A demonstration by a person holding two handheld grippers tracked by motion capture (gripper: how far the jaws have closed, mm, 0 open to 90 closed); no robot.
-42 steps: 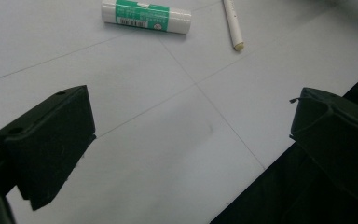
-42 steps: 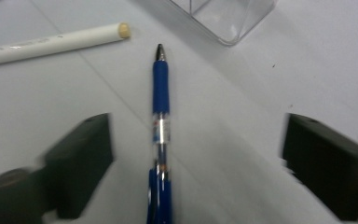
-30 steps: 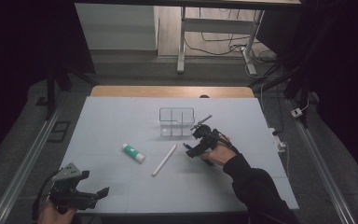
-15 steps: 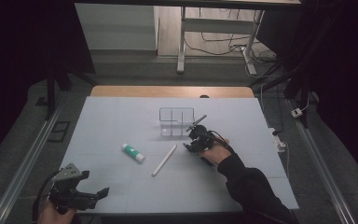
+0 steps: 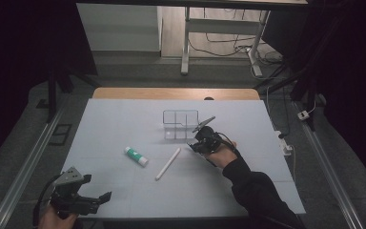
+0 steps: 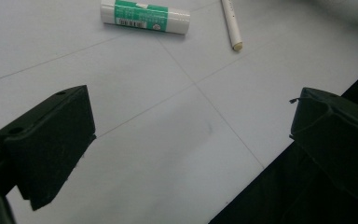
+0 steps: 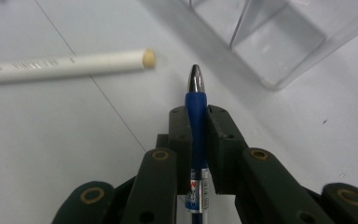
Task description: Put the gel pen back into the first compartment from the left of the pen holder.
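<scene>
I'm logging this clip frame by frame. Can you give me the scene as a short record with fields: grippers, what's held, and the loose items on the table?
right gripper: shut on the blue pen, tip pointing forward
left gripper: open, holding nothing, at the near left table edge
clear organizer: mid table, just beyond the right gripper
glue stick: lying flat, green label
white marker: lying flat, right of the glue stick
table: pale grey surface

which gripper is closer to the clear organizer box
Right. The right gripper, shut on a blue pen, sits beside the clear organizer box; the left gripper hangs open at the table's near-left corner.
</scene>
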